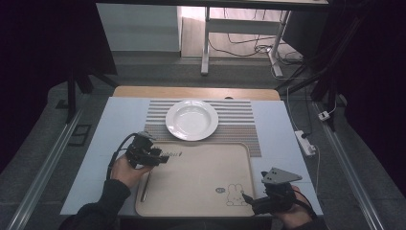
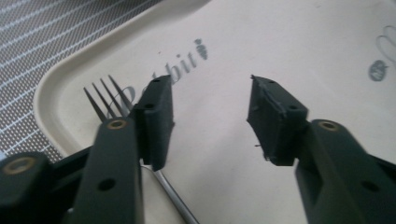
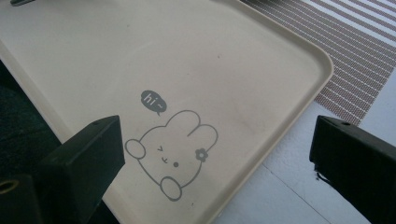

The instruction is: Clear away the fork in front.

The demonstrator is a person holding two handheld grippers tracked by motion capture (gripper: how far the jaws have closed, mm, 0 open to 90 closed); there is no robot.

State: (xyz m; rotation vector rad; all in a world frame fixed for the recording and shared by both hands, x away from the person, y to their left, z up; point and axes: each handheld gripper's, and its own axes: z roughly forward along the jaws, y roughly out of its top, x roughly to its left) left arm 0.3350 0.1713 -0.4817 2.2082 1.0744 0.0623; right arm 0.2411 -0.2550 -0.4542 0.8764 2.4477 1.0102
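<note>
Left gripper view is showing the left hand-held gripper (image 2: pixel 210 116) with jaws apart, just right of the fork (image 2: pixel 109 95) lying on the tray (image 2: pixel 280 42). It probably needs to slide left before closing. The right hand-held gripper (image 3: pixel 217 163) is hanging open too.

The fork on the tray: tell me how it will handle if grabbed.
The fork looks like thin metal, so probably stiff and light. It lies flat on the smooth tray, so it may skid sideways when nudged. Its slim handle could slip between closing jaws.

Plate (image 1: pixel 191 120) was white; mat (image 1: pixel 239 125) brown-and-white striped; tray (image 1: pixel 201 172) cream with grey rabbit print (image 3: pixel 170 151); jaws black.
</note>
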